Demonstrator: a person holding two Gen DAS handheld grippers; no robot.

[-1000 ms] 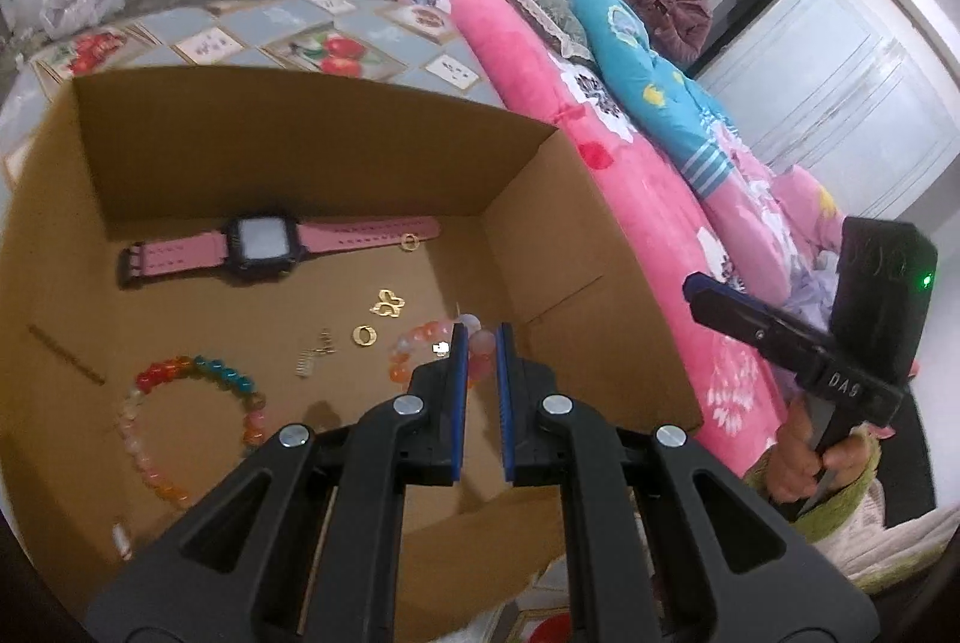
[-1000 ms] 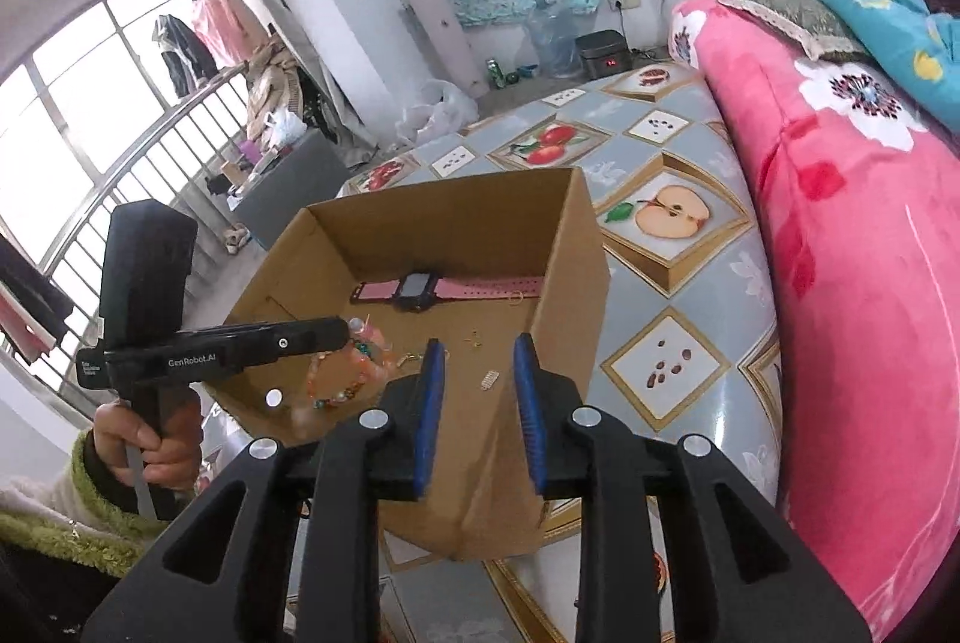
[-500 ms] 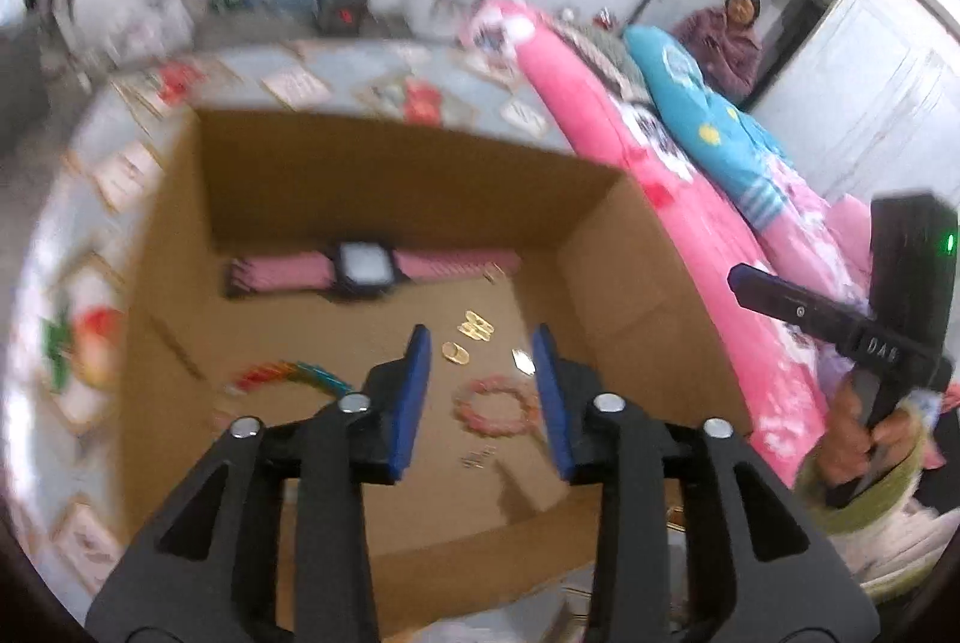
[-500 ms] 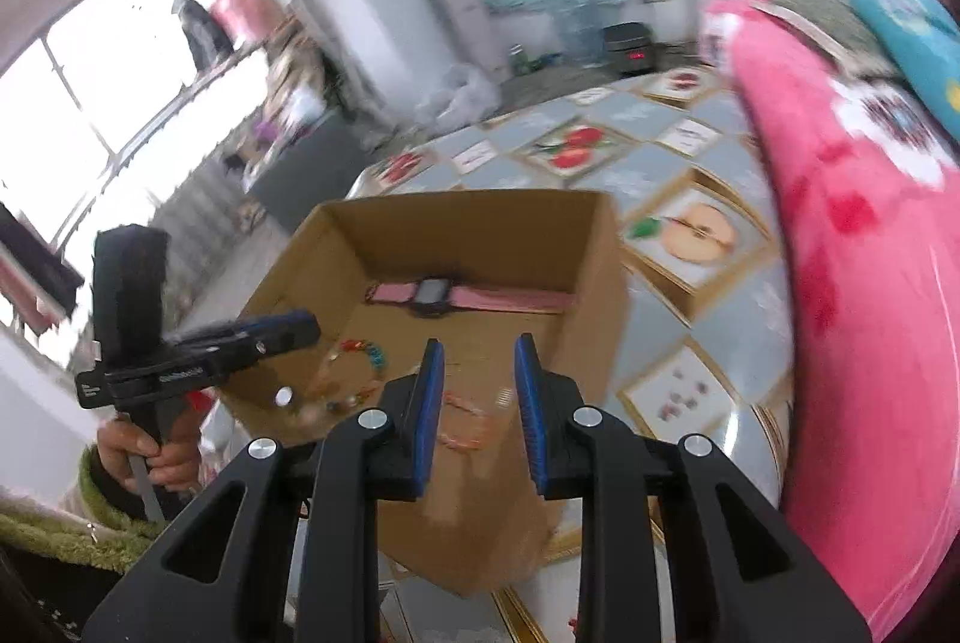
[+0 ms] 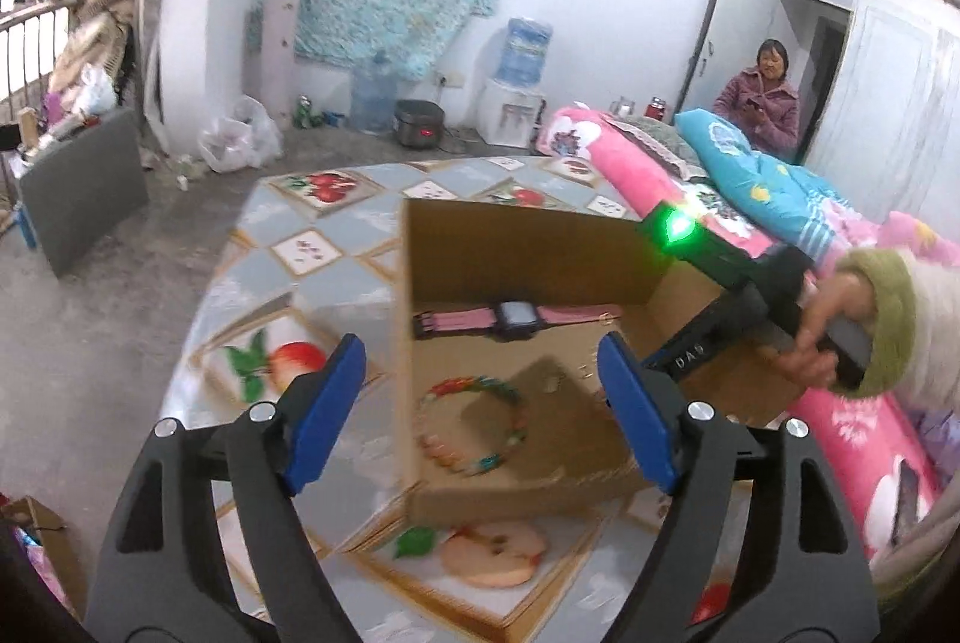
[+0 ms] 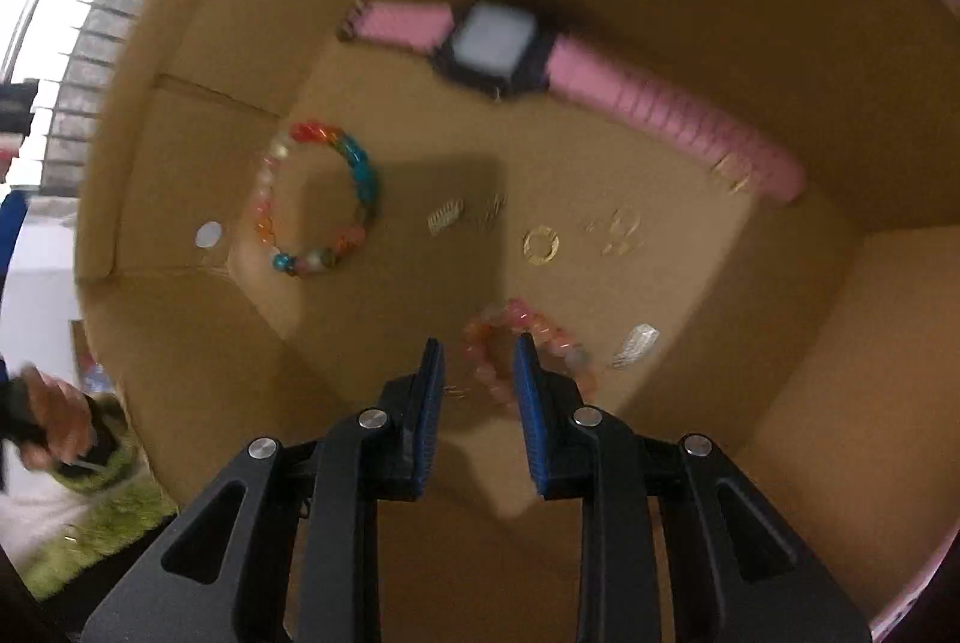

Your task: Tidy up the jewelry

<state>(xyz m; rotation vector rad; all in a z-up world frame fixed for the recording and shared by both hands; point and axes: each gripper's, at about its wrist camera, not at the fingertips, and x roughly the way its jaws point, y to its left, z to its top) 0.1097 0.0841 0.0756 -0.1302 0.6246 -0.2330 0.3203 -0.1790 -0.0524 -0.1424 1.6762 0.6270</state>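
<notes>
Left gripper [image 5: 480, 391]: black plastic two-finger frame with triangular cut-outs; jaws opening.
Left finger pads [image 5: 327, 406]: blue, flat, ribbed strips on the inner faces.
Left pivots [image 5: 262, 412]: round silver screw heads, two per finger.
Right gripper [image 6: 477, 391]: same black frame, blue pads, four silver screws.
Right handle unit [image 5: 708, 247]: black block at 2 o'clock, green indicator lamp lit, white lettering on the bar.
Sleeve [image 5: 882, 319]: cream knit with fuzzy olive-green cuff.
Left sleeve [image 6: 102, 517]: matching green cuff at 8 o'clock.
</notes>
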